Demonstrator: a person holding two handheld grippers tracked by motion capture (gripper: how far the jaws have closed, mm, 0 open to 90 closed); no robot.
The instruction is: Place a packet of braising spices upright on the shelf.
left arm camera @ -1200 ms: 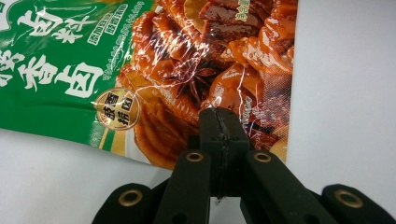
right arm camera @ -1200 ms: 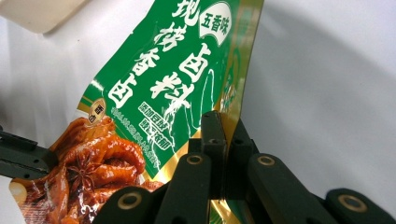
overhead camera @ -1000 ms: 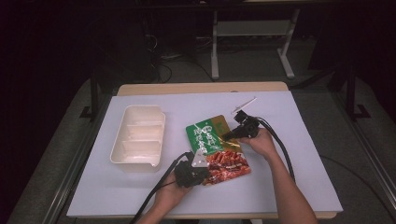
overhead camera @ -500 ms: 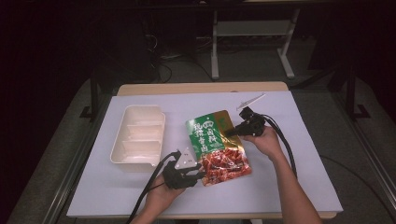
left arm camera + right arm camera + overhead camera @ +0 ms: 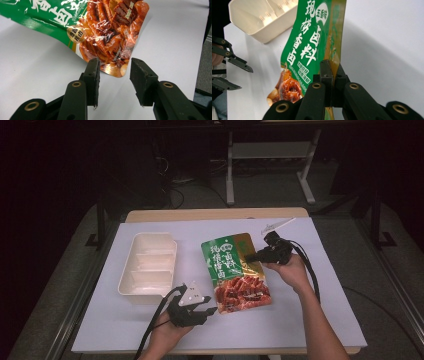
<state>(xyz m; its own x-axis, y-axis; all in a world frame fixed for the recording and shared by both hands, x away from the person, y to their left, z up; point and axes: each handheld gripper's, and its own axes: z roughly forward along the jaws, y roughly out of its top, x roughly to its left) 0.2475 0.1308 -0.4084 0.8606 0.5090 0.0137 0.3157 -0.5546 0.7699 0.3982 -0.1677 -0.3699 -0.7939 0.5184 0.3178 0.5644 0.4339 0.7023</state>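
Gripping the snack pouch (image 5: 235, 272) by its edge, the right gripper (image 5: 256, 256) holds it lifted mid-table; left gripper (image 5: 206, 311), jaws just opening, has released it, divided tray (image 5: 148, 266) unfilled.

The left gripper (image 5: 206, 309) lets go of the snack pouch's (image 5: 235, 272) lower corner, its jaws just opening, and backs off toward the person. The right gripper (image 5: 252, 256) lifts the pouch higher, now hanging more upright.

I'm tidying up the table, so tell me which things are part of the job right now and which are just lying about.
In use: green and red foil food pouch, right gripper clamped on its edge, left gripper open beside it.
Lying about: cream plastic compartment tray, small clear plastic strip.
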